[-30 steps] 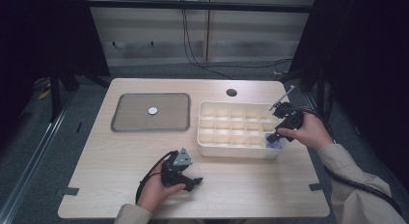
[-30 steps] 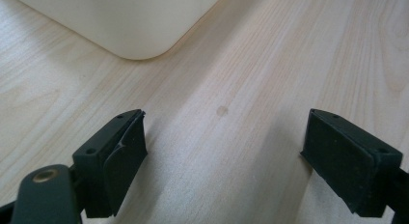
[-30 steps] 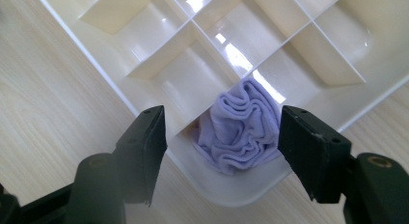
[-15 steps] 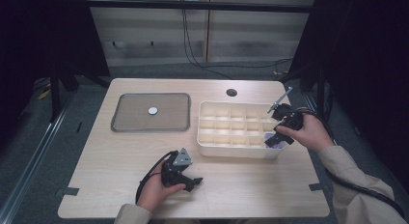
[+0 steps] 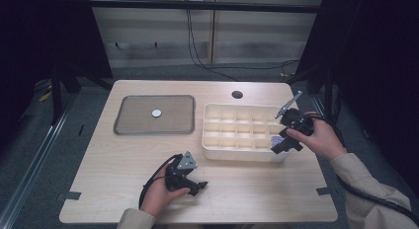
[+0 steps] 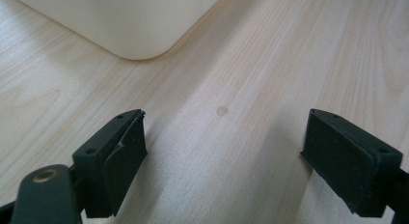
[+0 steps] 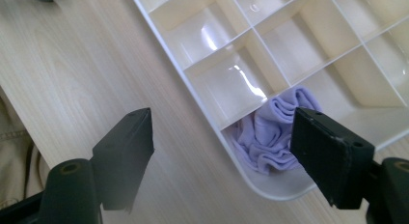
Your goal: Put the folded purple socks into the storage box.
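Your left hand-held gripper (image 5: 190,175) rests low on the near part of the table (image 5: 118,160), just in front of the near-left corner of the cream divided tray (image 5: 237,154). In the left gripper view its jaws stand spread wide with bare wood between them, and the tray's rounded corner (image 6: 140,45) lies beyond them.

Your right hand-held gripper (image 5: 282,142) hangs over the tray's near-right corner, your right hand (image 5: 321,137) wrapped around it. In the right gripper view its jaws are spread wide and hold nothing; one jaw is over the table outside the rim, the other over the tray's corner.

A crumpled lilac cloth (image 7: 270,132) lies in the tray's corner compartment, between the two jaws in that view and touching neither as far as you can tell. The neighbouring compartments look bare.

On the far left of the table sits a flat grey tray (image 5: 154,114) with a small pale disc (image 5: 156,112) near its middle. A dark round hole (image 5: 237,95) is in the tabletop behind the divided tray.
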The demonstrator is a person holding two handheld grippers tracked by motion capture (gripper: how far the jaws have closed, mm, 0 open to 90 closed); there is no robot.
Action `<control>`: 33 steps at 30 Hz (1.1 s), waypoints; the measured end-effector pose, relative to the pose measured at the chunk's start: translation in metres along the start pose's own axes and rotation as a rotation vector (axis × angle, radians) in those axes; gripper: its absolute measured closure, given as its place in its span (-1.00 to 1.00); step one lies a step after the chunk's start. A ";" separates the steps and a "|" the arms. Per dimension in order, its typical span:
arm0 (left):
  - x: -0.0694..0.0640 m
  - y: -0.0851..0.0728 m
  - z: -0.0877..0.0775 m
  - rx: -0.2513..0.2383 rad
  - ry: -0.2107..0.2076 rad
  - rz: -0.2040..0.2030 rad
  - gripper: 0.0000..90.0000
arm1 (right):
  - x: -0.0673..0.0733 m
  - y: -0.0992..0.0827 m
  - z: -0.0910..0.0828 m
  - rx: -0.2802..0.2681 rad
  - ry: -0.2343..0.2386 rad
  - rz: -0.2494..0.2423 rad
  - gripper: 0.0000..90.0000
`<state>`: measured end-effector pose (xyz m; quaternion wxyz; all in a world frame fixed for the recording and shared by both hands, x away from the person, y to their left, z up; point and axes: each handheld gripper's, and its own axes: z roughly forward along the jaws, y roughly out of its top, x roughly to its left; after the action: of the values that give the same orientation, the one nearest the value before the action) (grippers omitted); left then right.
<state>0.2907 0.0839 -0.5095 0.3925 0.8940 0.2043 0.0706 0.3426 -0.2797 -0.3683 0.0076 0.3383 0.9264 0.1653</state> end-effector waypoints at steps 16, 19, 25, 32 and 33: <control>0.000 0.000 0.000 0.001 0.000 0.001 -0.68 | 0.025 0.004 0.003 -0.020 0.027 -0.064 -0.49; 0.000 0.000 0.000 0.001 0.000 0.000 -0.68 | 0.028 0.004 0.004 -0.021 0.028 -0.079 -0.49; 0.000 0.000 0.000 0.001 0.000 0.000 -0.68 | 0.033 0.004 0.007 -0.022 0.042 -0.092 -0.49; 0.000 0.000 0.000 0.000 -0.001 -0.002 -0.68 | 0.040 0.004 0.012 -0.017 0.036 -0.116 -0.48; 0.000 0.000 0.000 0.000 -0.001 -0.001 -0.68 | 0.041 0.003 0.012 -0.017 0.044 -0.109 -0.48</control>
<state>0.2906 0.0839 -0.5095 0.3925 0.8939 0.2048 0.0700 0.3147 -0.2479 -0.3747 -0.0006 0.2835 0.9419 0.1799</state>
